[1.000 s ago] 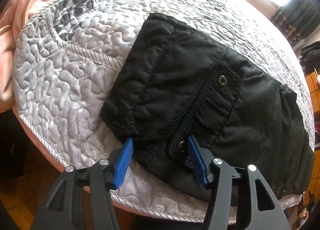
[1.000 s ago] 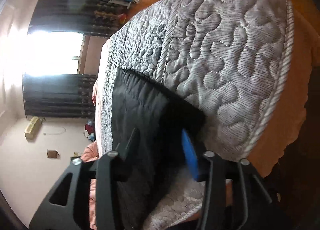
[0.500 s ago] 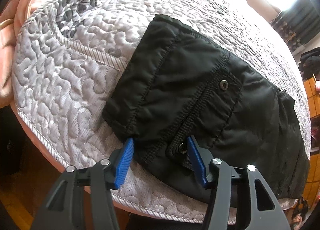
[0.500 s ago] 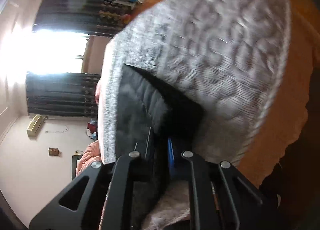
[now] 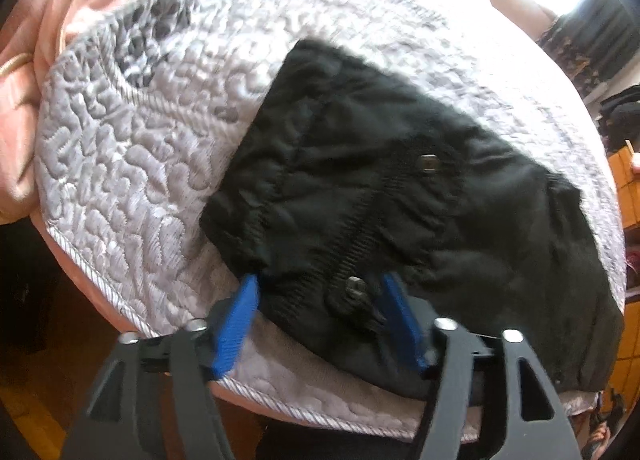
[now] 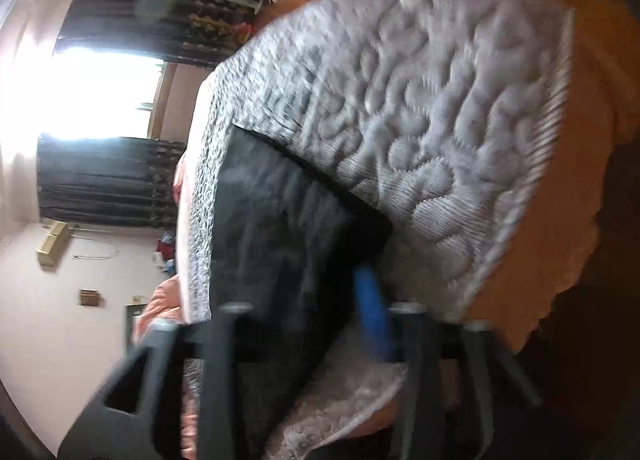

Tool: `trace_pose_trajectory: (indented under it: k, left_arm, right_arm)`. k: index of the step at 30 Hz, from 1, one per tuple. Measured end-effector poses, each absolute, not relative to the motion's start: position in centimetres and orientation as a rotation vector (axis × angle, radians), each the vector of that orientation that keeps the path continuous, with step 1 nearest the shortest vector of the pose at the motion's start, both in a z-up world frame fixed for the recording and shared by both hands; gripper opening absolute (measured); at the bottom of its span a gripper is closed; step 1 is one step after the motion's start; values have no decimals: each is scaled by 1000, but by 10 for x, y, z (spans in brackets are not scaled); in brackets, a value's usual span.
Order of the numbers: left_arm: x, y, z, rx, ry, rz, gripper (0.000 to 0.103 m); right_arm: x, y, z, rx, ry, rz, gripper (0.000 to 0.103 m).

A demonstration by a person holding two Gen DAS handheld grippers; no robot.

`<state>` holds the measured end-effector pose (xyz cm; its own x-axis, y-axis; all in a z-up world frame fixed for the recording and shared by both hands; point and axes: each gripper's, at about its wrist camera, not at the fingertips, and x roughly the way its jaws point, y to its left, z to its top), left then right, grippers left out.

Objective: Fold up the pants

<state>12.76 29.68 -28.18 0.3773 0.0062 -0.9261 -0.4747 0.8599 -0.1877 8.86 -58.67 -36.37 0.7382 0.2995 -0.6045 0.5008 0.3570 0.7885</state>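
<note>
Black pants (image 5: 400, 212) lie folded on a grey quilted pad (image 5: 132, 164). My left gripper (image 5: 320, 300) is open, its blue fingers astride the near edge of the pants by a snap button (image 5: 354, 286). In the right wrist view the pants (image 6: 280, 228) lie on the same pad (image 6: 440, 132). My right gripper (image 6: 316, 300) is open again with the pants' end between its fingers; only the right blue pad (image 6: 372, 312) shows, and the view is blurred.
A pink blanket (image 5: 48, 40) is bunched at the far left. The pad's corded edge (image 5: 280, 408) runs close under my left gripper, with a wooden floor (image 5: 32, 412) below. An orange sheet (image 6: 592, 140) hangs off the bed's side. Dark curtains (image 6: 104, 176) and a bright window stand behind.
My right gripper shut on the pants' end half a second ago and has now opened. My left gripper stayed open at the near edge; the view shifted slightly.
</note>
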Motion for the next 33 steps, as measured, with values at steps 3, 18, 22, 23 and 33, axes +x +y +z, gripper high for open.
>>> trace_pose_trajectory:
  k: [3,18,22,23,33]
  left_arm:
    - [118,278,-265,-405,1050,292,88]
    - [123,265,-305,-393,1044,317,98]
    - [124,260,-308,-355,1040,327,99]
    - [124,262,-308,-361,1038,331,99]
    - [124,263,-305,-359,1055,354,99]
  right_arm:
    - [88,-566,-329,1048,790,-149,52]
    - [109,-595,-350,1189,729,-62,64]
    - [86,-613,-383,1342,692,-51,64]
    - [85,-613,-390,1360,686,-42,64]
    - [95,-600,-420,1439,611,67,69]
